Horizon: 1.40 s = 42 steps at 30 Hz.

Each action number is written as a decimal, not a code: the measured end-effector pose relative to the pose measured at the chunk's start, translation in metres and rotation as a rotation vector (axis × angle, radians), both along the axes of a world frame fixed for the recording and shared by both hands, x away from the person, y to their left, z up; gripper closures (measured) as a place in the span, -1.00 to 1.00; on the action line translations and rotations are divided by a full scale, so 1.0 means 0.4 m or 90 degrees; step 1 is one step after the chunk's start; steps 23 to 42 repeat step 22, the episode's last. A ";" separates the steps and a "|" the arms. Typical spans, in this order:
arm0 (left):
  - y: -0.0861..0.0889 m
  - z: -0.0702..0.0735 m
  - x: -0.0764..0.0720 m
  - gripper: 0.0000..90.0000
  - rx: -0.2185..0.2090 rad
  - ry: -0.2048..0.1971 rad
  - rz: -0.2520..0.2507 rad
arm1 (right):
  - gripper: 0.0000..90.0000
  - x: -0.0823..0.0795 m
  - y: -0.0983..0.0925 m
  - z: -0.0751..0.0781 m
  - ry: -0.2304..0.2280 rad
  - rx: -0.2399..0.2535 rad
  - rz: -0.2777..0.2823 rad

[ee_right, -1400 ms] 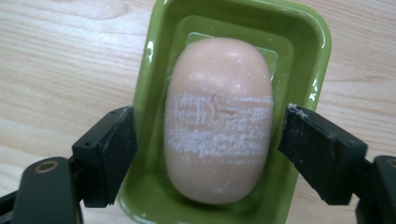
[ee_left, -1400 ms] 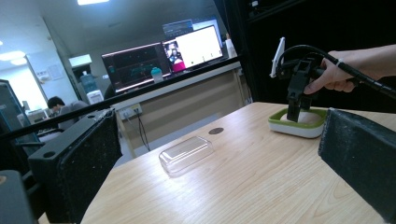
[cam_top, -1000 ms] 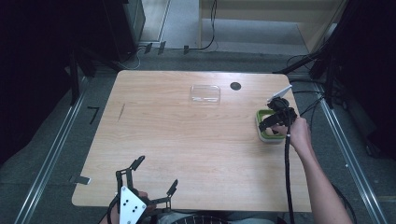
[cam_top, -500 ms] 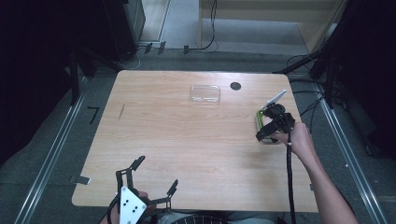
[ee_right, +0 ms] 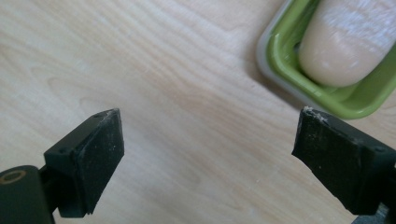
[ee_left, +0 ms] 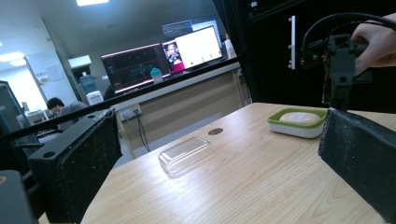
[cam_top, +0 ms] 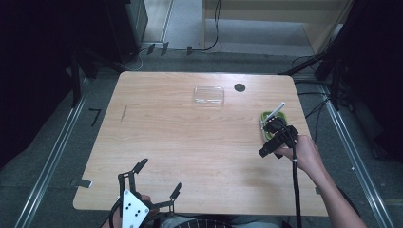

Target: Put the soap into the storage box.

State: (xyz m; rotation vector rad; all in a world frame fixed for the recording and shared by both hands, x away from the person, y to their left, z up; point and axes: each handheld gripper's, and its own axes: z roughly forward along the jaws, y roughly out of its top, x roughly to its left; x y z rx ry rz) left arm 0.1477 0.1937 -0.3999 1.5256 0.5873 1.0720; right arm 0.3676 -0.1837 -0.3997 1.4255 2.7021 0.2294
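Soap dish at right edge, both grippers empty

Soap dish (ee_right: 327,70), green-lined with a pale rim, sits on the table (cam_top: 190,142) near its right edge. The right gripper (ee_right: 208,158) hangs just above the bare wood on the near side of the dish, jaws spread wide with nothing between them; one jaw lies close to the dish rim but apart from it. The person's right hand (cam_top: 306,154) carries it from the near right side, cable trailing back along the forearm. The posture reads as a hold beside the dish, though intent cannot be confirmed.

The left gripper (cam_top: 149,192) rests at the near edge of the table, well apart from everything, jaws likewise open and empty, apparently parked.

Contents: the dish holds one pale, rounded bar of soap (ee_right: 350,42), lying inside the green well. A clear plastic lid (ee_left: 186,154) lies alone toward the far side of the table, probably the dish's cover, empty as far as its transparency allows. A small dark disc (cam_top: 239,87) sits just beyond it.
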 end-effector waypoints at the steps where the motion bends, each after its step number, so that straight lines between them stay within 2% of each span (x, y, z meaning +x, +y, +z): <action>1: 0.000 0.000 0.000 -1.00 0.000 0.000 0.000 | -0.80 0.000 0.000 0.000 0.000 0.000 0.000; 2: -0.001 0.000 0.000 -1.00 0.000 0.000 0.000 | -0.80 -0.019 0.004 -0.002 0.005 -0.006 0.008; 3: -0.001 0.000 0.000 -1.00 0.000 0.000 0.000 | -0.80 -0.019 0.004 -0.002 0.005 -0.006 0.008; 4: -0.001 0.000 0.000 -1.00 0.000 0.000 0.000 | -0.81 -0.035 0.005 -0.008 0.005 -0.006 0.017; 11: -0.002 0.000 0.000 -1.00 0.001 0.000 -0.001 | -0.81 -0.093 0.013 -0.041 0.034 -0.029 0.043; 13: -0.002 0.000 0.000 -1.00 0.001 0.000 -0.001 | -0.81 -0.107 0.014 -0.054 0.045 -0.033 0.050; 18: -0.002 0.000 0.000 -1.00 0.001 0.000 0.000 | -0.81 -0.131 0.009 -0.086 0.054 -0.035 0.056; 21: -0.003 0.000 0.001 -1.00 0.002 0.000 -0.001 | -0.81 -0.136 0.002 -0.109 0.058 -0.036 0.061; 42: -0.003 0.000 0.001 -1.00 0.002 0.000 -0.001 | -0.81 -0.136 0.002 -0.109 0.058 -0.036 0.061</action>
